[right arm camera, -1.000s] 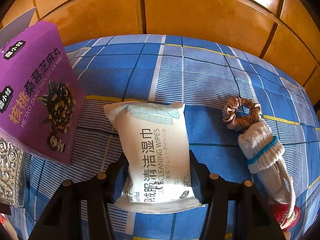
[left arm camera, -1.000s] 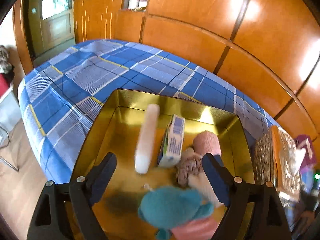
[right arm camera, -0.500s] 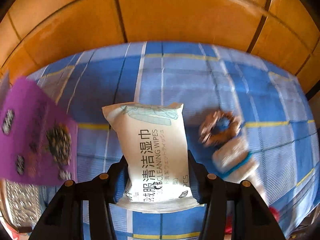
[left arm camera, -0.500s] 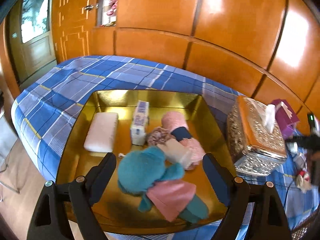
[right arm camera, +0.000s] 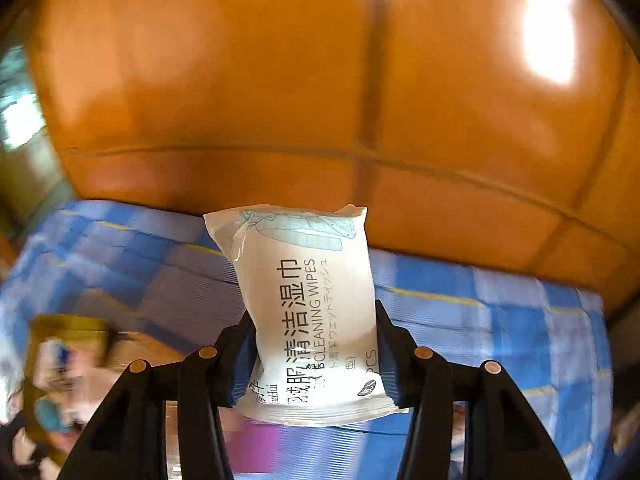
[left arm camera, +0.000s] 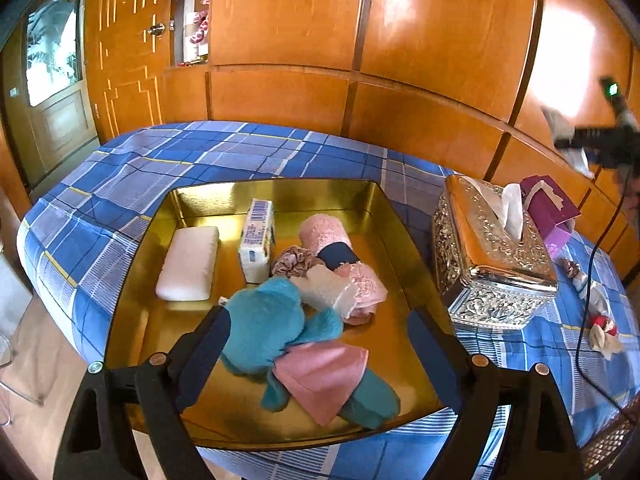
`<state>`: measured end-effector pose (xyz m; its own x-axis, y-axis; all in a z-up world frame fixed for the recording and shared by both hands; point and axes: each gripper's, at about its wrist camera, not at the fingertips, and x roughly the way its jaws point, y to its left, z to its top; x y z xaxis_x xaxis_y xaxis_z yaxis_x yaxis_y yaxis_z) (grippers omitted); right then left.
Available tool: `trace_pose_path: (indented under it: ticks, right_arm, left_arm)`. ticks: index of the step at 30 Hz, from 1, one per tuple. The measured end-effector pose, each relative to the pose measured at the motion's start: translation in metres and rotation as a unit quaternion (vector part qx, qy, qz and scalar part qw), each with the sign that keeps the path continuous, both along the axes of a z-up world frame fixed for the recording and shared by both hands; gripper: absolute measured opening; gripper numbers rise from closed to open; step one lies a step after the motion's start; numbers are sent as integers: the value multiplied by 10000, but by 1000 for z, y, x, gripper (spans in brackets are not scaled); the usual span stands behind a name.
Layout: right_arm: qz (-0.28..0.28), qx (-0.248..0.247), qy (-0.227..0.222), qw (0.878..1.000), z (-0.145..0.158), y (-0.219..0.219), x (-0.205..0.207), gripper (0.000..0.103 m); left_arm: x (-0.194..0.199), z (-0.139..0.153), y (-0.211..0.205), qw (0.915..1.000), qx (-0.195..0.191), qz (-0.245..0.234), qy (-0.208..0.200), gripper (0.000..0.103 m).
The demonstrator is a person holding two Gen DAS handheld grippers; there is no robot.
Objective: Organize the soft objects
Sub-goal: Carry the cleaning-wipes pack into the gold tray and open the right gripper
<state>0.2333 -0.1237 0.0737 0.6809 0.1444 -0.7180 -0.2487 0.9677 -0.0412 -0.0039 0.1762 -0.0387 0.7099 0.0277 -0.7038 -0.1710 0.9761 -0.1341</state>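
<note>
While my right gripper carries its load clear of the bed, I record the following.

Right gripper [right arm camera: 316, 360]: closed on the wipes pack [right arm camera: 308, 312], a pad pressed into each long side near its lower end; the film dents inward at both pads.

Wipes pack, position: held in the air above the blue checked cover [right arm camera: 460, 300], upper two thirds standing free of my fingers, top seal toward the wooden wall [right arm camera: 280, 80].

Wipes pack, handling: I judge it a soft, moist block in glossy film, moderately heavy for its bulk, not fragile, likely slippery. A side grip low on the pack leaves the top free to sag or swing; taking it nearer the middle would be steadier.

Left gripper [left arm camera: 320, 356]: jaws wide, nothing between the pads, poised over the near edge of the gold tray [left arm camera: 384, 216].

Tray contents: teal plush toy [left arm camera: 268, 320] with pink cloth [left arm camera: 320, 372], rolled pink towel [left arm camera: 324, 232], scrunchie [left arm camera: 292, 260], white pad [left arm camera: 188, 264], small upright packet [left arm camera: 258, 240].

Free space: bare tray floor shows at the right side, which I judge the likeliest spot for the pack.

Hazard: silver tissue box [left arm camera: 492, 248] stands just beside the tray's right wall.
</note>
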Motion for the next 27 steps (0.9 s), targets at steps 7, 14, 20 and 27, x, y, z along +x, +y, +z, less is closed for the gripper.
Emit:
trace_pose_path:
  ticks: [7,14,20,27]
  right_arm:
    - [1623,224,168,9864,-19,103,-67,52]
    - [2585,131,672,9636,-74,173,-125,52]
    - [2557,204,1145,9597,-121,203,-142,54]
    - [2434,224,1309,9608,-140,205,-150,59]
  left_arm:
    - [-9,-4,22,9989,-78,458,6,91]
    - [-18,-3,48,9957,-152,907,-121,91]
    - [-20,-6,65,9930,-260,1147,-139,92]
    - [-21,-6,63,9933,-162,1132,-175,94]
